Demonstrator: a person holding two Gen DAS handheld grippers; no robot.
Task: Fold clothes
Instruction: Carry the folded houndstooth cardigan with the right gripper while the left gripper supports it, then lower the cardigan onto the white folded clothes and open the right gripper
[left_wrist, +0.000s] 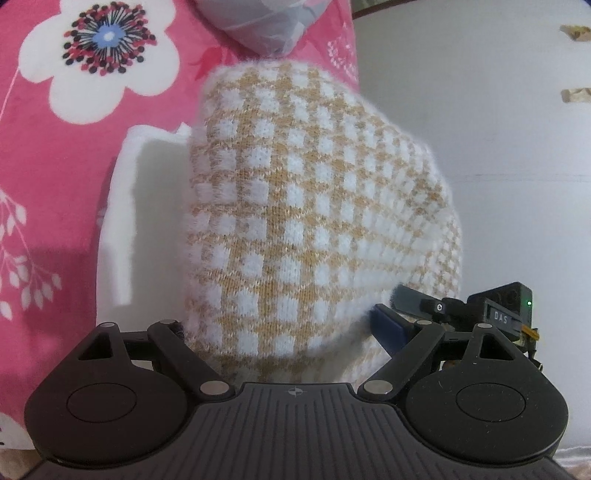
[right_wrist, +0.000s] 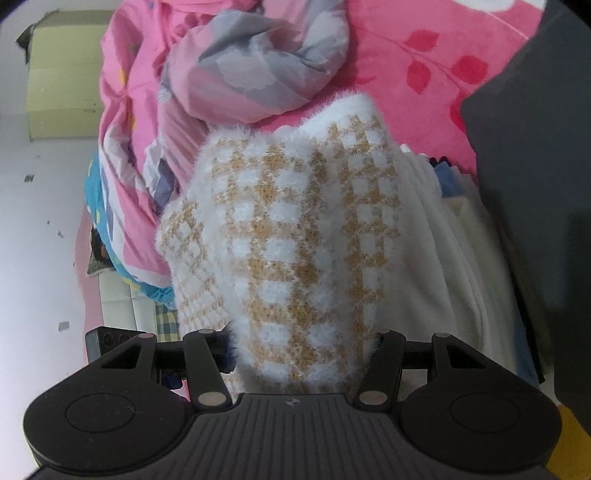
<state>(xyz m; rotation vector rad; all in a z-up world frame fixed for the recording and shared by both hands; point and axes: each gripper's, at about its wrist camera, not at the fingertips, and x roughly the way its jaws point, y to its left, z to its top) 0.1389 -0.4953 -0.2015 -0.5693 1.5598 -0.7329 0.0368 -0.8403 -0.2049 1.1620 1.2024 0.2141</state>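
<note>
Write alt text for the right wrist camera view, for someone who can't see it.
The right gripper is shut on a fuzzy white-and-tan checked sweater that bulges up in front of the camera. Behind it lie a crumpled pink and grey quilt and a pink floral blanket, with folded white cloth to the right.

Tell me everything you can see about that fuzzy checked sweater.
The sweater is a fluffy knit, white squares on a tan grid, with a white fuzzy edge. It is bunched up and lifted, not flat. Both the left gripper and the right gripper have it between their fingers, so it fills each view. Behind it lie a pink flowered blanket and, in the right view, a white cloth. Sleeves and collar cannot be made out.
</note>
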